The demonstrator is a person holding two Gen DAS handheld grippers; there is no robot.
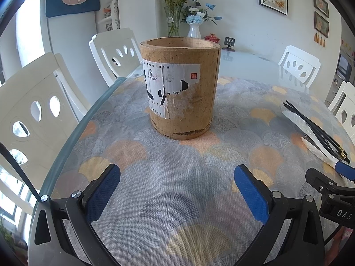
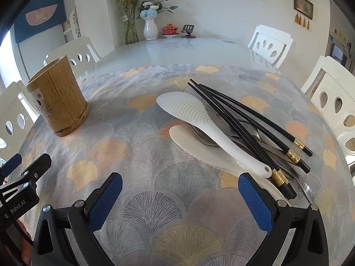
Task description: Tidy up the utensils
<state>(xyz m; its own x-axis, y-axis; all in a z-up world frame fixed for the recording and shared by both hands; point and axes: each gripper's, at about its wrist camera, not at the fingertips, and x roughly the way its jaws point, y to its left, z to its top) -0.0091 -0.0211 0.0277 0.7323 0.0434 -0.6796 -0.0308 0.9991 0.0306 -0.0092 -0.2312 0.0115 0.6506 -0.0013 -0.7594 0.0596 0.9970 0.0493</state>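
Observation:
A bamboo utensil holder [image 1: 179, 86] with a torn paper label stands upright on the patterned tablecloth, straight ahead of my left gripper [image 1: 177, 177], which is open and empty. The holder also shows in the right wrist view [image 2: 58, 102] at the left. A pile of utensils lies ahead and right of my right gripper [image 2: 180, 186], which is open and empty: two white rice paddles [image 2: 199, 122], several black chopsticks [image 2: 244, 124] with gold bands, and metal cutlery [image 2: 248, 137] partly hidden beneath. The pile shows at the right edge of the left wrist view [image 1: 315, 130].
White chairs [image 1: 33, 115] stand around the table. Vases with flowers [image 2: 150, 28], a red lidded cup [image 2: 169, 30] and a small stand [image 2: 188, 31] sit at the far end on the bare glass top [image 2: 177, 51]. The left gripper shows at the right view's left edge [image 2: 26, 177].

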